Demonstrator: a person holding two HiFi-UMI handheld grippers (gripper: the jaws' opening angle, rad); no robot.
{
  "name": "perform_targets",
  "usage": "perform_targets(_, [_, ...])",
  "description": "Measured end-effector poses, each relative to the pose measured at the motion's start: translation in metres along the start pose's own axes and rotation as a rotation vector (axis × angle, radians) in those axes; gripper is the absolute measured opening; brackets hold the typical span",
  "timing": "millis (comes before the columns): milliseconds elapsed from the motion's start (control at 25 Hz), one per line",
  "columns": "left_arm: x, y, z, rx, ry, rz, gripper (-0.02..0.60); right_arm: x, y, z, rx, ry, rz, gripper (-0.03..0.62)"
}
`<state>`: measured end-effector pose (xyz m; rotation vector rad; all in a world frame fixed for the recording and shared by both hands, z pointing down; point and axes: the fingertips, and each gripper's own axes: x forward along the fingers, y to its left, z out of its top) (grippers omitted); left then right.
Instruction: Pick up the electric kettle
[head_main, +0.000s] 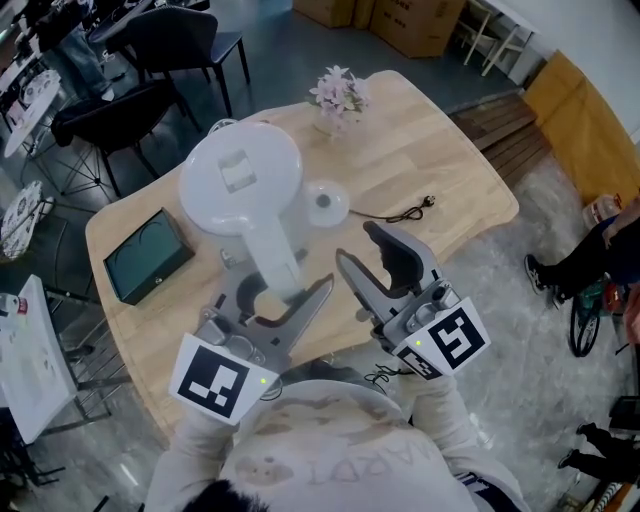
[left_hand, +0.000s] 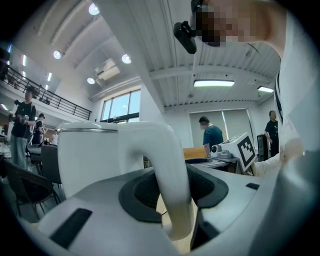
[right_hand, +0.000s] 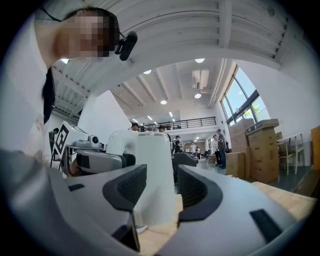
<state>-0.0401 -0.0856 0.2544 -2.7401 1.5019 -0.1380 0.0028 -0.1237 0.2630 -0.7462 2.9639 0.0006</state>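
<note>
The white electric kettle (head_main: 240, 180) is off its round base (head_main: 325, 203), its lid facing my head camera above the wooden table (head_main: 450, 160). My left gripper (head_main: 278, 298) is shut on the kettle's curved handle (head_main: 272, 250). In the left gripper view the handle (left_hand: 167, 170) runs down between the dark pads (left_hand: 142, 192), with the kettle body (left_hand: 95, 155) to its left. My right gripper (head_main: 360, 248) stands open just right of the handle, with nothing between its fingers. In the right gripper view the kettle (right_hand: 150, 175) stands ahead of the open right gripper (right_hand: 162, 187).
A black power cord with a plug (head_main: 405, 212) lies right of the base. A vase of pale flowers (head_main: 338, 97) stands at the table's far side, and a dark box (head_main: 148, 255) at its left. Black chairs (head_main: 170, 40) and cardboard boxes (head_main: 415, 22) stand beyond.
</note>
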Motion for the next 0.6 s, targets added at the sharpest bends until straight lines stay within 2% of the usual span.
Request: perform_targets(600, [0.021,0.025,0.006,0.007,0.000,0.033,0.255,0.021,-0.017,-0.002,0.011,0.017,0.035,0.198])
